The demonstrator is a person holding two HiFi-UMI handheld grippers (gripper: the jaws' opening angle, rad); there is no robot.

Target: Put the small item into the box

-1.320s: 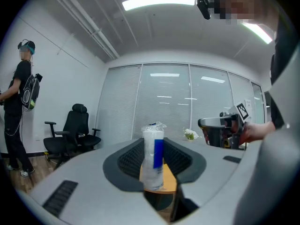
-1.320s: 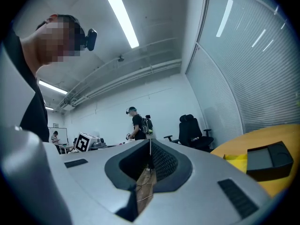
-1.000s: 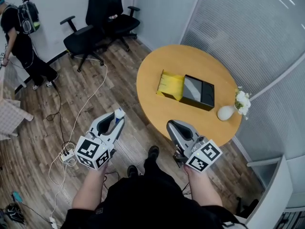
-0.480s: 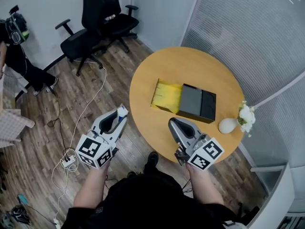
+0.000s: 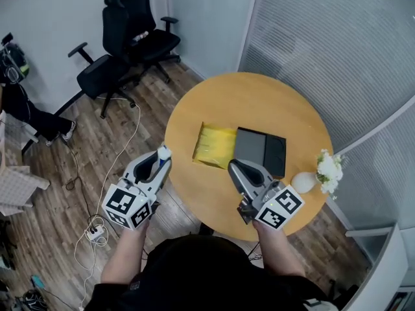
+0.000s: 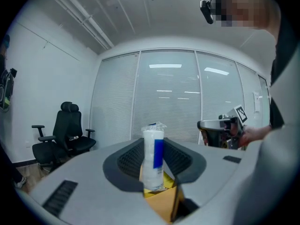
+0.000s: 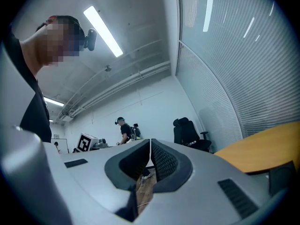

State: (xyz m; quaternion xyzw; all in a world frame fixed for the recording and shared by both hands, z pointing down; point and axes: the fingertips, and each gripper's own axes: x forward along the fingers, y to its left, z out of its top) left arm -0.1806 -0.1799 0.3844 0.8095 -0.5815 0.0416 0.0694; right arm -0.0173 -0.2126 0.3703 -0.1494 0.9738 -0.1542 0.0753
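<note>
We pinch the white blue-striped packet (image 6: 153, 156) upright in left gripper (image 5: 162, 155) jaws, ready for black-and-yellow box (image 5: 259, 151); right gripper (image 5: 237, 168) jaws pressed together, idle.

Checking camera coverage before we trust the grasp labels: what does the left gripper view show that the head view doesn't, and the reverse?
Left gripper view only: the left gripper's pads pressing on the white, blue-striped packet, which stands upright between them; the ceiling lights.

Head view only: the round table and open box in full, the white vase with flowers, and the floor cables.

Both: the black office chairs, the right gripper, and the packet's tip.
</note>
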